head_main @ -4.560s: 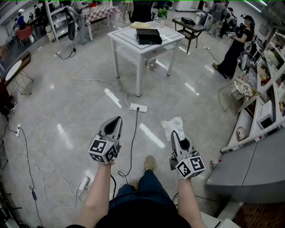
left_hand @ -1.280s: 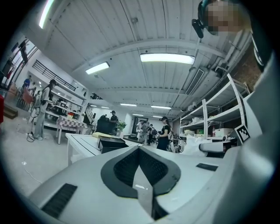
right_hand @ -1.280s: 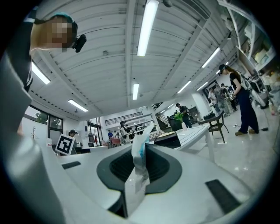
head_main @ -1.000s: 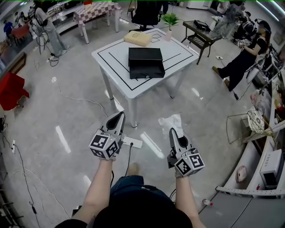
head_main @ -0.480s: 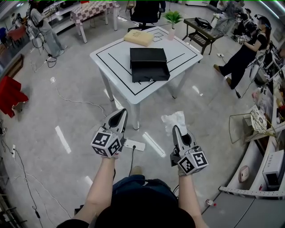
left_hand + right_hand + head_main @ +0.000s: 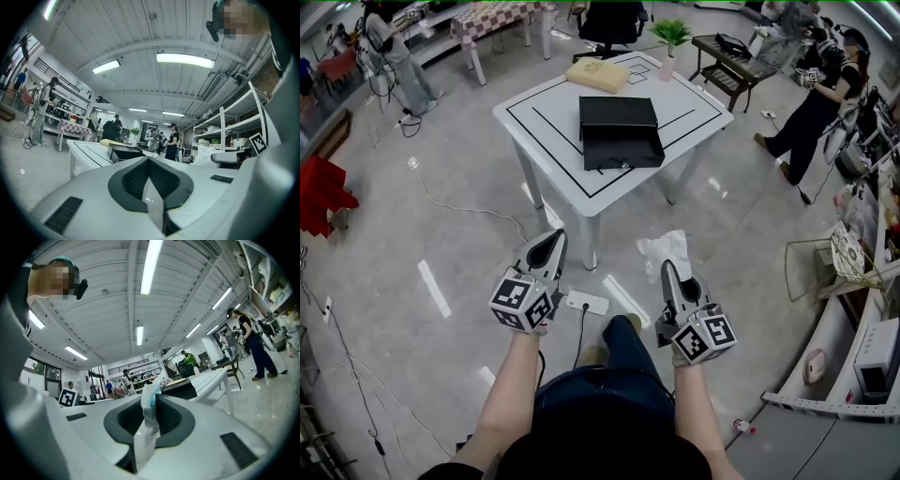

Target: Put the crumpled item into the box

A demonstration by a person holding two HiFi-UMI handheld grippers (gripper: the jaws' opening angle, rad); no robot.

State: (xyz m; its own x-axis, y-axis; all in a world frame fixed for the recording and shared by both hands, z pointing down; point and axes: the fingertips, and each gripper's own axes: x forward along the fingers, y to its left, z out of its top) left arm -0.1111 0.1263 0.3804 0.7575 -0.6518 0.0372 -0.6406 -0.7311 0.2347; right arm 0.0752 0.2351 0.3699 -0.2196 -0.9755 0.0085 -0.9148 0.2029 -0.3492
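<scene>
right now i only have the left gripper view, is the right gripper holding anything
Observer: Yes. The right gripper is shut on a crumpled white tissue, which sticks out past its jaws.
Operator: ok, anything on the floor on the way to the table
Observer: In the head view a white power strip lies on the floor, between the person's shoe and the near leg of the white table.
</scene>
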